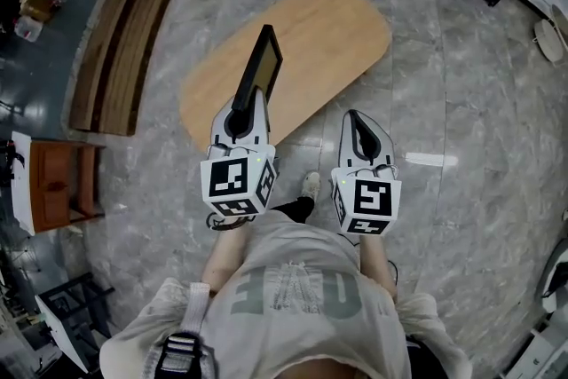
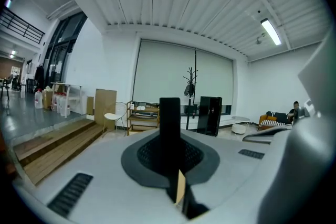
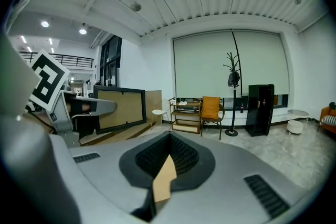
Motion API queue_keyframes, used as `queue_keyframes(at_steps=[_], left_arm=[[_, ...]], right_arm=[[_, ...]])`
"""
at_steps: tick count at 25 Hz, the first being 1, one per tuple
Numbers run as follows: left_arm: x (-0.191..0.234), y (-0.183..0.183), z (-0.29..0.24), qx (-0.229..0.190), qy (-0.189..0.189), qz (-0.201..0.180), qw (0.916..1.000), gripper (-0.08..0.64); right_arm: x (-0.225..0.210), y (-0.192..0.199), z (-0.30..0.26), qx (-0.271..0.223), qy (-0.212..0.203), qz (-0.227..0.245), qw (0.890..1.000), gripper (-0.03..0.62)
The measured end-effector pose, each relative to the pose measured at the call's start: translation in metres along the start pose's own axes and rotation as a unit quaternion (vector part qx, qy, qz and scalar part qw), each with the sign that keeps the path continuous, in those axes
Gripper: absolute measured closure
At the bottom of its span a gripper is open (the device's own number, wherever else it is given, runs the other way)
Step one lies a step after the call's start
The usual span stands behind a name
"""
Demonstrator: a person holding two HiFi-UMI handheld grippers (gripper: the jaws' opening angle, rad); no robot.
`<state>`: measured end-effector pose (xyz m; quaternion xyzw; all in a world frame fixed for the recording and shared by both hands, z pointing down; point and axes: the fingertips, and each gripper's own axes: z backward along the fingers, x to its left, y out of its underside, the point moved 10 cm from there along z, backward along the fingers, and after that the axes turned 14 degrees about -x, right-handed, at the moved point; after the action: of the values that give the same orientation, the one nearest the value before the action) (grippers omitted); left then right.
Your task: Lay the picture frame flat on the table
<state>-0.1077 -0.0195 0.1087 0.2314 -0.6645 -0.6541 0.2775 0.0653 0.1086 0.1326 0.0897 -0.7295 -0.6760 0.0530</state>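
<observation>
Hardly any writing can be read. The person's pale grey T-shirt point(image 1: 288, 290), near the bottom of the head view, has large faded block letters across the chest. They are upside down and creased, so the word cannot be made out. The white cube point(image 1: 238, 182) on the left gripper point(image 1: 256, 95) and the white cube point(image 1: 368, 200) on the right gripper point(image 1: 354, 116) bear black square marker patterns, which are coded shapes, not letters or numbers. No legible print shows on the far furniture.
</observation>
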Motion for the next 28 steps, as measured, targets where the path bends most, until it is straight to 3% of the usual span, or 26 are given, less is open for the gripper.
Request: queue_keyframes(at_steps=[6, 13, 23, 28], left_arm=[[0.0, -0.002, -0.043, -0.009, -0.017, -0.005, 0.9998, 0.541], [-0.006, -0.003, -0.057, -0.016, -0.044, -0.004, 0.9989, 0.541], [-0.033, -0.005, -0.063, -0.02, -0.118, -0.005, 0.9928, 0.541], [-0.045, -0.008, -0.072, -0.019, -0.134, -0.007, 0.9907, 0.541]], right_arm=[[-0.022, -0.011, -0.039, 0.0, -0.015, 0.005, 1.0, 0.586], [-0.037, -0.017, -0.06, -0.003, -0.043, 0.01, 0.999, 0.586], [-0.049, -0.03, -0.096, -0.011, -0.168, 0.016, 0.986, 0.586], [-0.056, -0.04, -0.107, -0.018, -0.203, 0.022, 0.979, 0.586]])
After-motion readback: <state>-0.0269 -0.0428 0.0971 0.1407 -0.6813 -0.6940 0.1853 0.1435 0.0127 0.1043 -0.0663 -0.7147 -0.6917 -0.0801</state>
